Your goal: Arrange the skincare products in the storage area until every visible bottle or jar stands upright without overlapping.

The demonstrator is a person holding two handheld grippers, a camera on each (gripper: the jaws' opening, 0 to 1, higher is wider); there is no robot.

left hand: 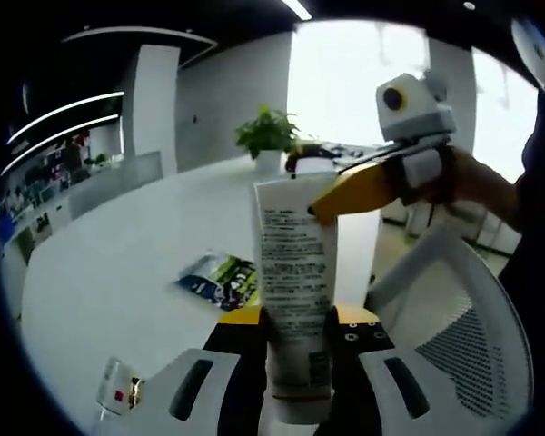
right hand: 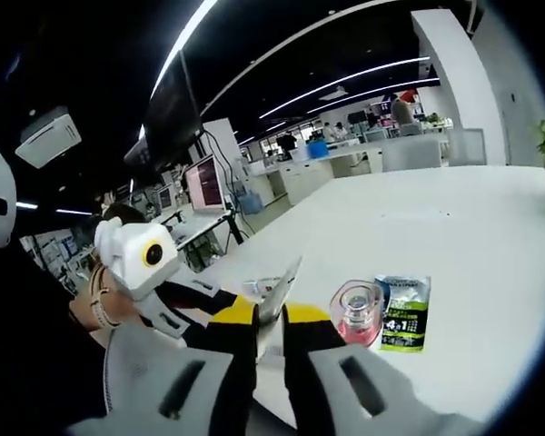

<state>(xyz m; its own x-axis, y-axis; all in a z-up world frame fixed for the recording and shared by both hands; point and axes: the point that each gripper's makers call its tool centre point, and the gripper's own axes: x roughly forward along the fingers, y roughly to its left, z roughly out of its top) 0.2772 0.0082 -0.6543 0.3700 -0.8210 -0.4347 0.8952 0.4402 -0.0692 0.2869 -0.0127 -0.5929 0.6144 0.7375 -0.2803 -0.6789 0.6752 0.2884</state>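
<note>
A white tube (left hand: 295,263) with small print stands up between my left gripper's (left hand: 297,320) jaws, which are shut on its lower half. My right gripper (left hand: 331,204) comes in from the right, its yellow fingers pinching the tube's top corner. In the right gripper view my right gripper (right hand: 272,320) is shut on the tube's thin flat end (right hand: 280,289), and the left gripper (right hand: 177,304) sits just left of it. A pink-tinted glass bottle (right hand: 359,313) stands on the white table (right hand: 454,236). A small clear bottle with a red mark (left hand: 118,391) lies at the lower left.
A green and blue sachet (left hand: 220,280) (right hand: 404,313) lies flat on the table beside the pink bottle. A white mesh chair (left hand: 459,318) stands at the right, close to the table's edge. A potted plant (left hand: 268,136) sits at the far side. A person's hand (left hand: 477,182) holds the right gripper.
</note>
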